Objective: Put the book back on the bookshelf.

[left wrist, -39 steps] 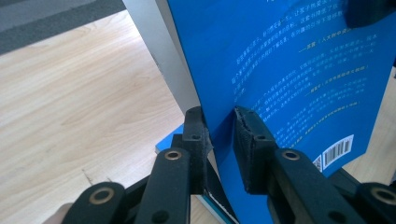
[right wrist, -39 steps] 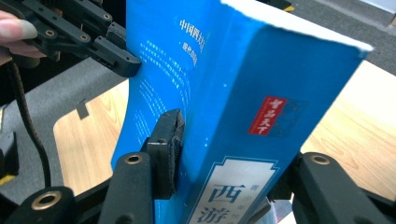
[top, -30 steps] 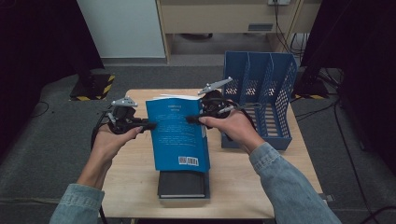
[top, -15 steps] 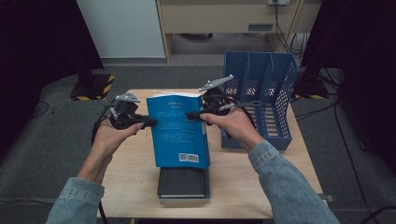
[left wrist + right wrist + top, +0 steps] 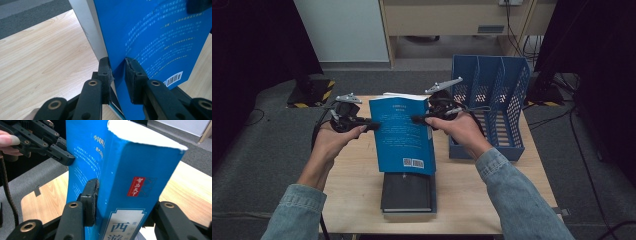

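Both sets of fingers (image 5: 132, 75) pinch the blue book (image 5: 404, 135), left gripper (image 5: 371, 125) on its fore-edge, right gripper (image 5: 418, 119) across the spine. It's upright, long axis vertical, above the dark book (image 5: 408, 192); bare bench (image 5: 352, 175) left, blue file rack (image 5: 492, 100) close right.

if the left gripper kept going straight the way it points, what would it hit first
The left gripper points across the table and is already clamped on the edge of the blue book, so the book itself is first. Beyond it, probably the right gripper on the opposite edge, though depth is unclear.
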`<control>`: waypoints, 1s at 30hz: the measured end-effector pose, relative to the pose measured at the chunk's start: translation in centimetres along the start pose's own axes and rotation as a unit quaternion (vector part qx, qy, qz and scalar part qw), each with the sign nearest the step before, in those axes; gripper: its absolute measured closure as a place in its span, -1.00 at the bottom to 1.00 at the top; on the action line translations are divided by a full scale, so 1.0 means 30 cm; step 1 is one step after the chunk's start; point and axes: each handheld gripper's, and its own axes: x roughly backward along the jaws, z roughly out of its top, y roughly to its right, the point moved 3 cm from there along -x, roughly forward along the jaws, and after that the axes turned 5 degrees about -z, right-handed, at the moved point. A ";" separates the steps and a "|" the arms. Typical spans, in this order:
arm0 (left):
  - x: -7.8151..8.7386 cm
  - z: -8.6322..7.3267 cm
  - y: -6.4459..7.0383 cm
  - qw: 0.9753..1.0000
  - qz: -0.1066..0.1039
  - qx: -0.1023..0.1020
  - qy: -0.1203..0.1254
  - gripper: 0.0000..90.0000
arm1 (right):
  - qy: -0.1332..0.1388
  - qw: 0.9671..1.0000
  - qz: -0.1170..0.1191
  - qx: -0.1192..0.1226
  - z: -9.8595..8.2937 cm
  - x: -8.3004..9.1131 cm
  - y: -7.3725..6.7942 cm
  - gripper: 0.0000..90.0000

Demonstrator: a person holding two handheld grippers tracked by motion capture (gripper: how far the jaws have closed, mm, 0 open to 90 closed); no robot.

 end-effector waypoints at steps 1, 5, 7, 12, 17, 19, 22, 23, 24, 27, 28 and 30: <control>-0.001 0.004 -0.001 1.000 0.001 -0.001 -0.003 0.66 | 0.000 1.000 0.001 -0.001 0.000 -0.001 0.003 0.28; -0.001 0.010 -0.005 1.000 0.003 -0.003 -0.005 0.66 | 0.000 1.000 -0.003 -0.003 0.003 -0.001 0.003 0.28; 0.001 0.014 -0.009 1.000 0.004 -0.003 -0.005 0.66 | 0.001 1.000 -0.008 -0.001 0.008 -0.001 -0.001 0.29; 0.009 0.033 -0.020 1.000 0.013 -0.006 -0.003 0.67 | 0.008 1.000 -0.010 0.001 0.025 -0.005 0.004 0.30; 0.017 0.049 -0.035 1.000 0.022 -0.009 -0.001 0.67 | 0.017 1.000 -0.011 0.002 0.045 -0.020 0.013 0.31; 0.021 0.054 -0.048 1.000 0.025 -0.011 0.000 0.67 | 0.018 1.000 -0.012 0.004 0.053 -0.027 0.014 0.31; 0.021 0.053 -0.053 1.000 0.026 -0.011 0.001 0.67 | 0.017 1.000 -0.016 0.010 0.060 -0.035 0.013 0.30; 0.019 0.051 -0.055 1.000 0.026 -0.012 0.002 0.67 | 0.017 1.000 -0.016 0.010 0.060 -0.035 0.013 0.30; 0.019 0.050 -0.057 1.000 0.026 -0.013 0.004 0.67 | 0.015 1.000 -0.017 0.013 0.061 -0.036 0.010 0.30; 0.028 0.045 -0.037 0.999 0.030 -0.019 0.004 0.67 | 0.012 1.000 -0.019 0.021 0.056 -0.028 0.004 0.30; 0.028 0.045 -0.037 0.999 0.030 -0.019 0.004 0.67 | 0.012 1.000 -0.019 0.021 0.056 -0.028 0.004 0.30; 0.038 0.037 -0.018 0.999 0.032 -0.023 0.005 0.67 | 0.012 0.999 -0.018 0.027 0.051 -0.018 -0.008 0.30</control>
